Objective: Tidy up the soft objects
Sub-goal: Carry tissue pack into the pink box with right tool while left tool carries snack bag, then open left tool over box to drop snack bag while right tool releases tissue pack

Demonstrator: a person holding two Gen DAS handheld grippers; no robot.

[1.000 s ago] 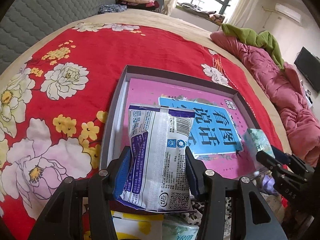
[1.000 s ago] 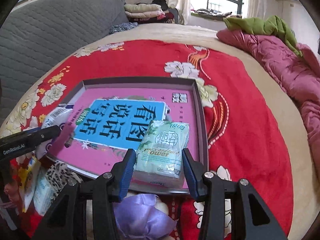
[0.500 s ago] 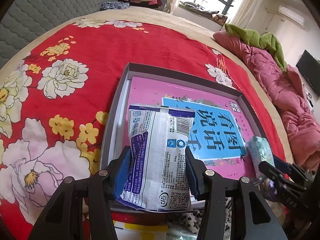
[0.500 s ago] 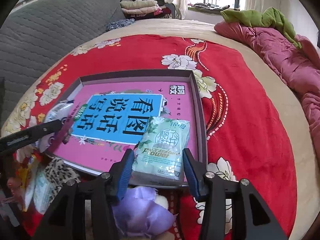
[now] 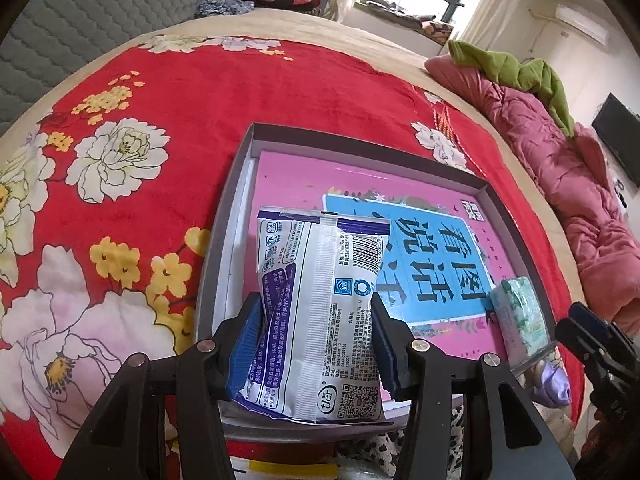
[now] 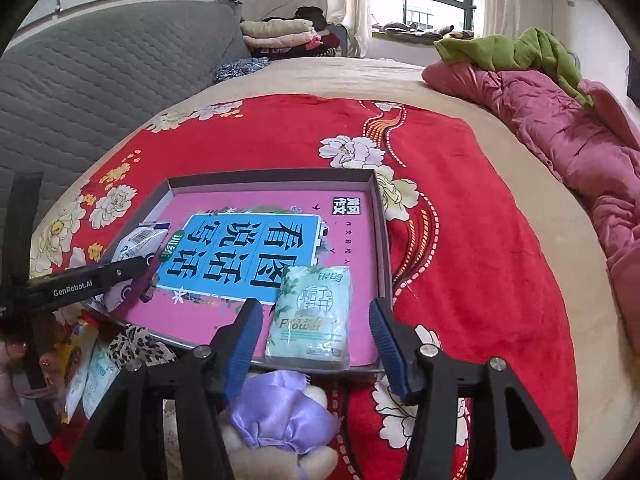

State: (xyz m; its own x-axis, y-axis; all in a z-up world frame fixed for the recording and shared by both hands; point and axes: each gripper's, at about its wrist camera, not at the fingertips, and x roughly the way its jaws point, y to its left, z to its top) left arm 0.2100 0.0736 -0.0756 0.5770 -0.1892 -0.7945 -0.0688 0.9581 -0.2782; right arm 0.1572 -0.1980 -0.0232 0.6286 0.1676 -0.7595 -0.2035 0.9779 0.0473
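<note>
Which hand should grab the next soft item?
Right. Its gripper is opening, pads clear of the tissue pack lying in the tray. Left gripper grips the wipes.

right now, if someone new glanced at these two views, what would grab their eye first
The bright red floral blanket covering the bed, with a shallow grey box on it holding a pink book with a blue title panel. In the box's near corner lies a pale green tissue pack, between the opening jaws of the right gripper, which no longer press it. On the other side the left gripper clamps a white and purple wipes packet.
</note>
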